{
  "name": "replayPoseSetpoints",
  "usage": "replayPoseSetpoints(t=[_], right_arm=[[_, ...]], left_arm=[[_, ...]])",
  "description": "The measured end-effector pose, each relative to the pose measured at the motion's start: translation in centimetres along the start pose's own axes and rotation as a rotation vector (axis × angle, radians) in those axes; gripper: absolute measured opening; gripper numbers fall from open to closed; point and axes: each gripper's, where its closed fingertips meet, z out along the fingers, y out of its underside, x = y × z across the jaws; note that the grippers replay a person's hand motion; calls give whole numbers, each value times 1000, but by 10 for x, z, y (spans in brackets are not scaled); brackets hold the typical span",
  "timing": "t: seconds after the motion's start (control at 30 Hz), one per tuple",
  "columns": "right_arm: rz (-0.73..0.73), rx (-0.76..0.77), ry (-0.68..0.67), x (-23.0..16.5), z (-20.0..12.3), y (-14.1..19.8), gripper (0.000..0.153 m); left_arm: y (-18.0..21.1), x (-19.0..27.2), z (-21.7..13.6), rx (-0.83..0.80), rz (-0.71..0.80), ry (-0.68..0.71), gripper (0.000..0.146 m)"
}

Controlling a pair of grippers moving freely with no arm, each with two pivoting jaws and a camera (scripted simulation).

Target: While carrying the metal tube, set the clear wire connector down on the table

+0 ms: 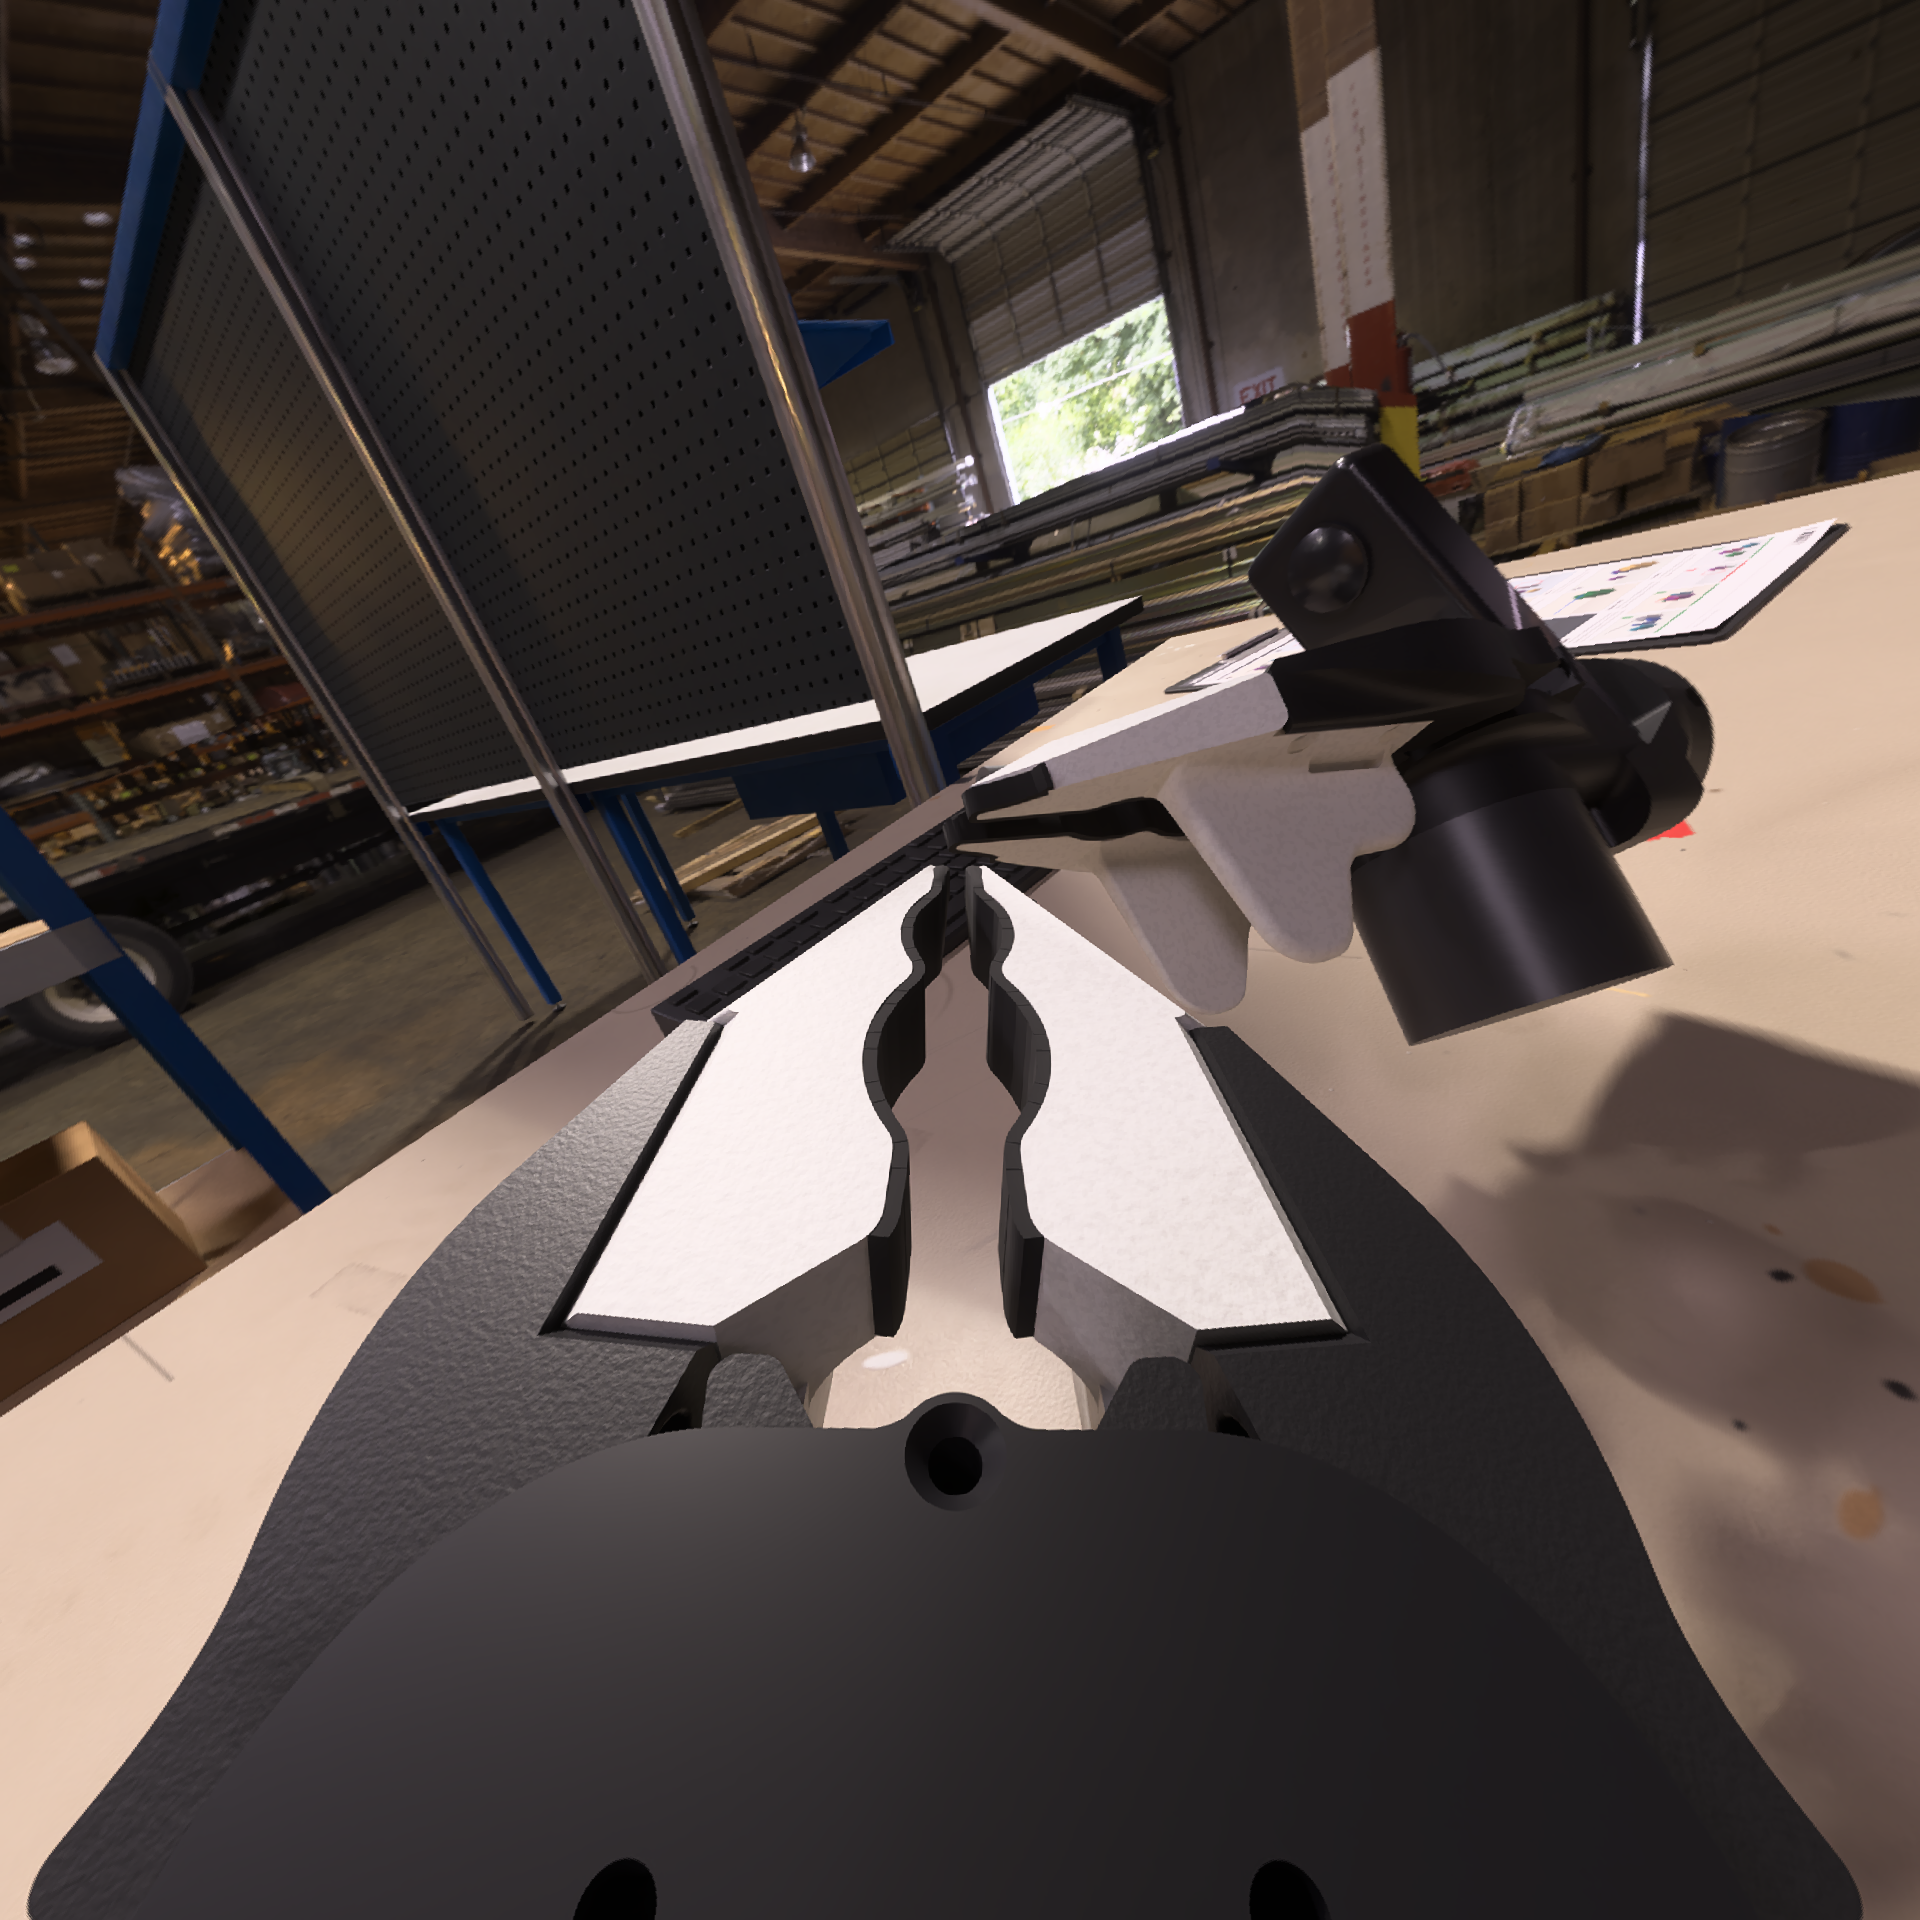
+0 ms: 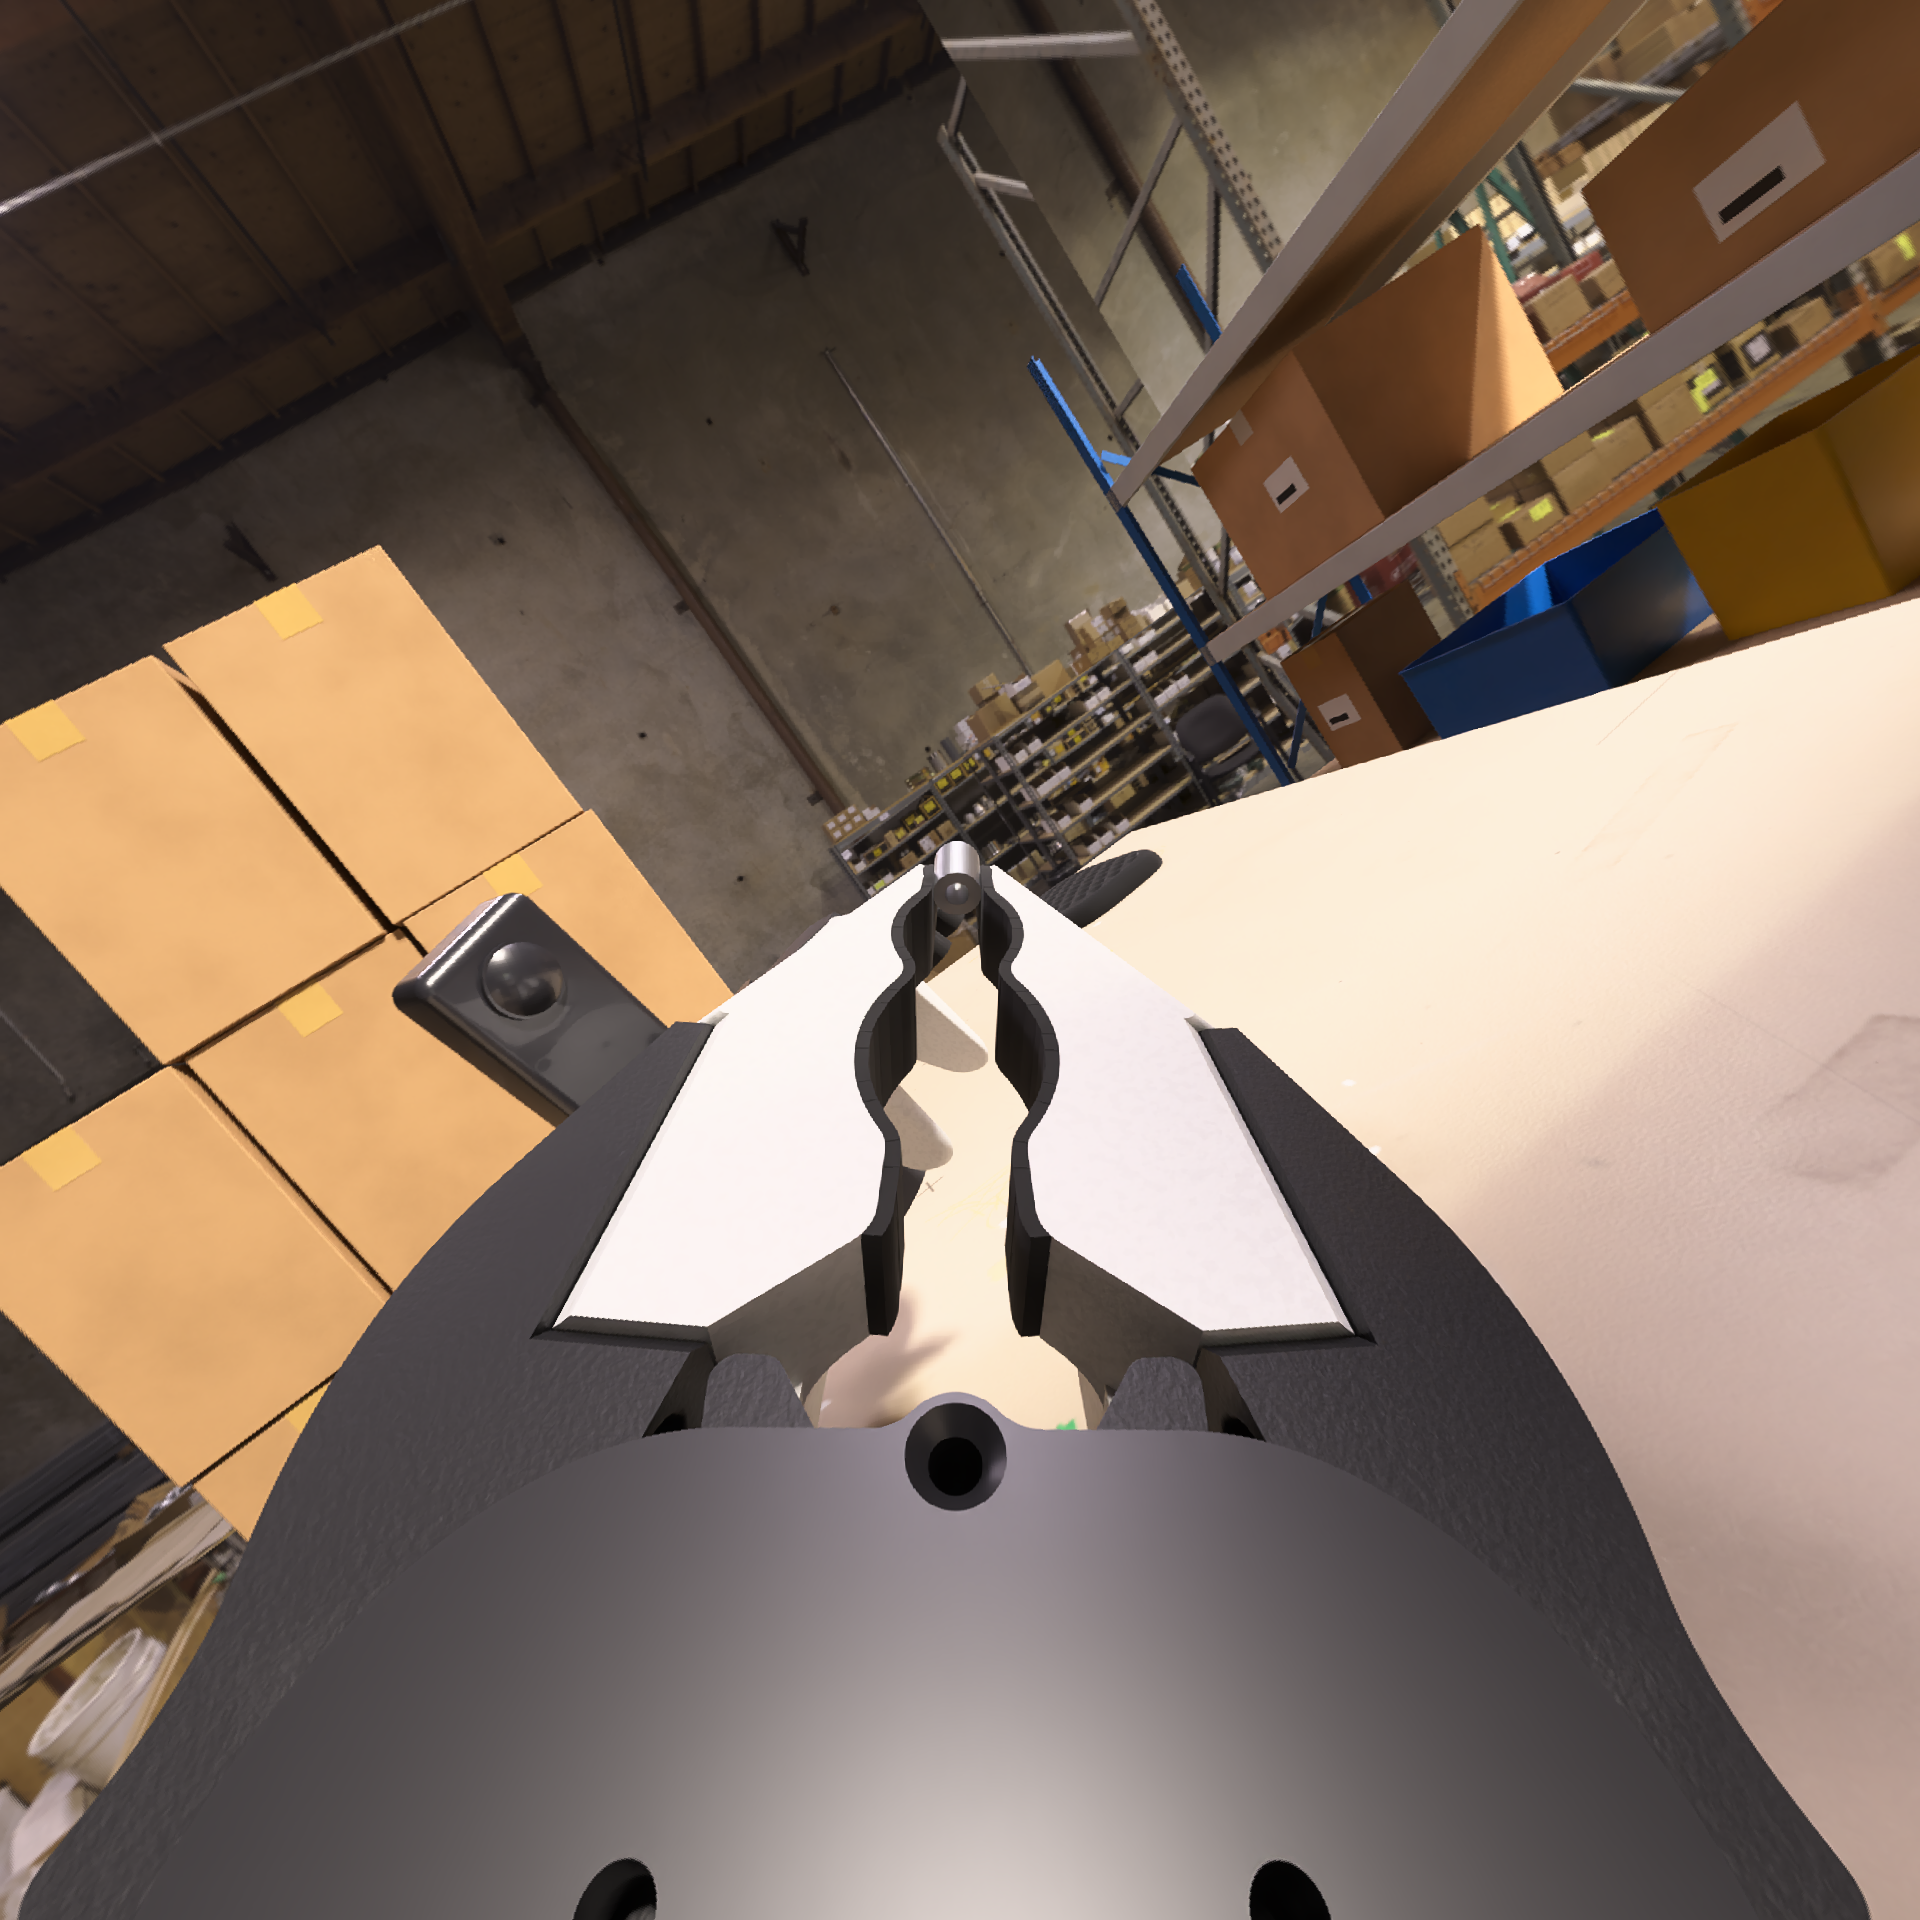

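Observation:
My right gripper (image 2: 954, 904) is shut on the lower end of a shiny metal tube (image 2: 954, 868). In the left wrist view the right gripper (image 1: 971, 816) comes in from the right, and the tube (image 1: 790, 416) rises from its tips up and to the left, out of the top of the view. My left gripper (image 1: 954, 878) is just under that grip, above the beige table (image 1: 1558, 1351), with its jaws almost together. I see no clear wire connector between them or on the table. The left gripper's camera housing (image 2: 520, 987) shows beyond my right fingers.
A black slotted strip (image 1: 810, 935) lies along the table edge under the fingertips. A printed sheet on a dark board (image 1: 1683, 582) lies farther back. A pegboard panel (image 1: 468, 416) stands off the table to the left. Stacked cardboard boxes (image 2: 260, 883) and shelving (image 2: 1403, 436) surround the table.

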Motion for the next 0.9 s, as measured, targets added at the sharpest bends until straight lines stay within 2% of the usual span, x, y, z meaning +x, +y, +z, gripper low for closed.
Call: replayPoseSetpoints(t=[0.43,0.83,0.9], right_arm=[[124,-2,-85,2,-15,8,7],[150,-22,-101,5,-24,6,7],[122,-34,-99,3,-24,7,7]], left_arm=[[0,14,0,33,6,90,2],[2,20,0,41,-17,138,0],[3,23,1,35,-17,154,6]])
